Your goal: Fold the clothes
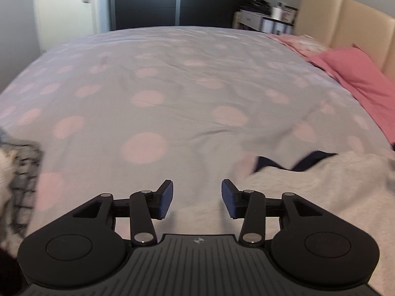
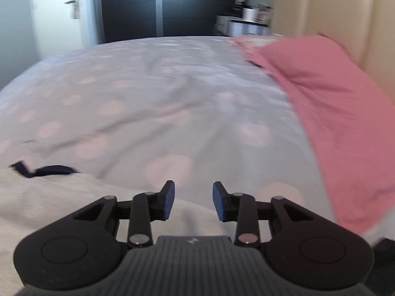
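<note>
Left wrist view: blurred checked garment (image 1: pixel 23 172), cropped.

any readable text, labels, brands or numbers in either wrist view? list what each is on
No readable text in either view.
Left gripper: a small round emblem on its ribbed body, no letters legible.
Right gripper: a small pale mark on its body, too blurred to read.
Items on the bedside table: too small and blurred to read.
</note>
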`<state>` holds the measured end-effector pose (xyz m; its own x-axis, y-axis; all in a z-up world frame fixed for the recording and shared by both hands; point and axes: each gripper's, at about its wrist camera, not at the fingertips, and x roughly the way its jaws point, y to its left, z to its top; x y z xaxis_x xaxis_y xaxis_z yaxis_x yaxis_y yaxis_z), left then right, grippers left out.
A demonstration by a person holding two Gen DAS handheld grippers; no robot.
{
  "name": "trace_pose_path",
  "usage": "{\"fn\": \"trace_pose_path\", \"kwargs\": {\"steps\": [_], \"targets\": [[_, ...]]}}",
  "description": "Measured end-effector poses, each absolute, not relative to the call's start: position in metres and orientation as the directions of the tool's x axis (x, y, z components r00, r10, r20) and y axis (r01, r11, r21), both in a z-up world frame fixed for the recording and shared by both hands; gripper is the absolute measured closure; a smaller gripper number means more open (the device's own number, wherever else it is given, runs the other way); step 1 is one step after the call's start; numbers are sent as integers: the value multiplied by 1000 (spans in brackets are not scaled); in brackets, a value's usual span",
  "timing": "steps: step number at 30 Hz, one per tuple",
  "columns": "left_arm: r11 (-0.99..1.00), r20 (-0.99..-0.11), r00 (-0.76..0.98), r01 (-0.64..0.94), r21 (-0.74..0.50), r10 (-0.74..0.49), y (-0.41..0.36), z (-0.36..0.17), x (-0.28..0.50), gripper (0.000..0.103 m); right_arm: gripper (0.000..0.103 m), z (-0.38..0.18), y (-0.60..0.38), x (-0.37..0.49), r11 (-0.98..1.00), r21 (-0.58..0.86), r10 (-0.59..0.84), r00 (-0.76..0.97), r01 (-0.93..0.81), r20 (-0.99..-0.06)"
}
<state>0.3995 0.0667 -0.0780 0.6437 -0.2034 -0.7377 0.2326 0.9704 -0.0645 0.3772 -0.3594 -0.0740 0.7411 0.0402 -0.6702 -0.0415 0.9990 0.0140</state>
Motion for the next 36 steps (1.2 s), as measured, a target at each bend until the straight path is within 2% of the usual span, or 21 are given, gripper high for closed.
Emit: {"fn": "trace_pose_path", "kwargs": {"steps": [6,9,10,12,13,14,15,16,17,19,21,25,27,28,30,31,32,33,35,36], "targets": [[948,-764,604,315,-35,-229,30,-112,415,56,60,-92,-297,406,963,10,204,706,-268,-678],[945,-774,584,323,-53,-243,26,-126,420,56,44,-104,-276,419,945,16,244,672,-326,-699],[944,-778,577,325,-63,-250,26,-129,421,56,41,-110,-270,422,940,15,249,655,-342,-714],[941,-782,565,330,-79,-264,26,-135,423,57,41,-122,-264,425,928,30,270,614,-372,-742],[939,-777,569,333,-83,-271,27,-136,422,60,48,-128,-263,426,921,47,286,590,-386,-755],[936,-773,569,339,-92,-281,28,-136,422,68,63,-132,-263,425,914,72,308,567,-400,-764],[934,-767,574,343,-95,-288,28,-135,421,72,67,-132,-262,423,909,63,310,566,-413,-764],[934,-752,593,347,-84,-288,28,-131,418,84,76,-132,-260,420,903,53,312,566,-426,-763],[934,-736,613,351,-73,-288,27,-127,416,91,92,-132,-259,418,898,46,314,565,-437,-762],[933,-704,650,357,-51,-287,26,-119,411,98,93,-126,-262,415,898,52,324,574,-438,-752],[932,-670,685,362,-29,-287,25,-111,406,98,94,-117,-262,409,898,21,320,620,-440,-717],[934,-621,735,356,12,-272,20,-99,401,99,94,-88,-256,387,906,-134,268,789,-402,-552],[940,-621,743,340,30,-249,15,-97,404,98,94,-85,-250,386,908,-181,233,813,-379,-533],[942,-624,744,334,38,-238,13,-97,405,96,92,-87,-247,388,908,-191,218,811,-372,-543],[944,-641,735,326,50,-220,15,-99,404,90,78,-96,-243,393,915,-194,183,793,-353,-581],[945,-650,730,322,56,-210,15,-101,404,85,59,-98,-243,393,916,-205,164,790,-344,-591],[946,-658,725,319,62,-201,16,-102,403,78,49,-101,-243,393,917,-216,145,786,-335,-600],[947,-667,720,315,68,-192,17,-103,403,75,49,-103,-243,393,918,-224,130,783,-327,-609],[948,-683,710,308,81,-172,18,-106,402,60,49,-99,-249,390,922,-213,130,776,-323,-617],[949,-691,705,304,87,-163,19,-107,402,60,49,-97,-253,388,924,-207,130,773,-321,-621]]}}
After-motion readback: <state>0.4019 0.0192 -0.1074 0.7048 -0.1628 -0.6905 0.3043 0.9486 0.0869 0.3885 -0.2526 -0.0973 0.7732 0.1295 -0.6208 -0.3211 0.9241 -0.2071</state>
